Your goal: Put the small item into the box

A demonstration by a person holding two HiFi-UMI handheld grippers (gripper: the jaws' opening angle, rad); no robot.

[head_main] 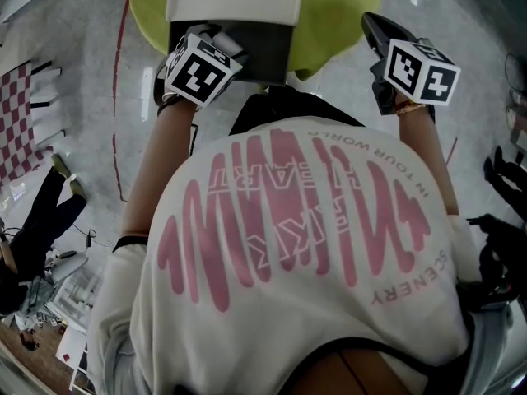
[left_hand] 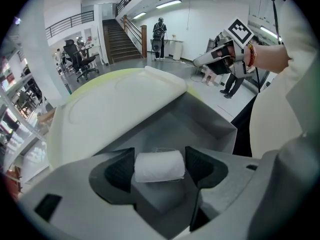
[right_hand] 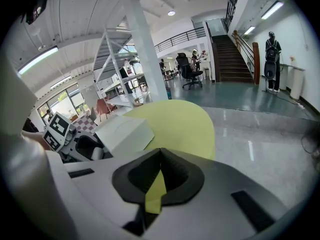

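Observation:
My left gripper [left_hand: 160, 160] is shut on a small white roll [left_hand: 159, 167], which lies crosswise between the two dark pads. Just beyond the jaws stands the open box [left_hand: 210, 126], with a grey inside and its white lid [left_hand: 120, 104] tipped back to the left. In the head view the box [head_main: 265, 49] sits on a yellow-green round table [head_main: 346, 11], and the left gripper is at the box's near left edge. My right gripper [right_hand: 160, 153] is shut with nothing in it. It hangs right of the box, off the table's edge.
A polished grey floor lies around the table. A person in dark clothes [head_main: 37, 216] stands at the left by a checkered board [head_main: 20, 126]. Farther off are a white pillar [right_hand: 145, 49], office chairs [right_hand: 189, 71] and a staircase [left_hand: 117, 41].

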